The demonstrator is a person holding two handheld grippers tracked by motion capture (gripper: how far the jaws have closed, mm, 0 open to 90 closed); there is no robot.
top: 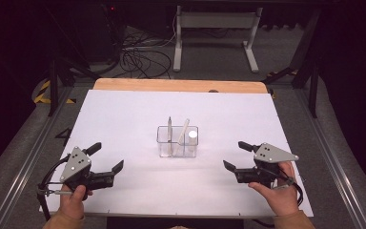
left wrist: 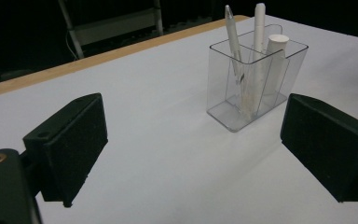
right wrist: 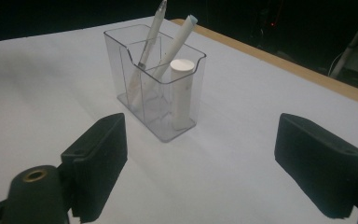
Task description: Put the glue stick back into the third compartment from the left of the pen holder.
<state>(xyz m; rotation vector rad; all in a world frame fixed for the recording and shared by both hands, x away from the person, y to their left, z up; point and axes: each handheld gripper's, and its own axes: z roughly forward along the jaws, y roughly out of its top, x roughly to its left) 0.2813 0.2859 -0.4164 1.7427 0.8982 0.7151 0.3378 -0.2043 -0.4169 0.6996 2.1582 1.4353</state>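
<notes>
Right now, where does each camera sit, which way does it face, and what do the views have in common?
High view: above the person's side, looking forward and down on the white table; both hands, left tongs and right tongs show.
Left gripper view: rides the left tongs, looking across the table at the clear holder between two open black jaws.
Right gripper view: rides the right tongs, facing the holder from the other side, jaws open.
Shared: all three show the holder with a pen, a marker and a white tube.
</notes>
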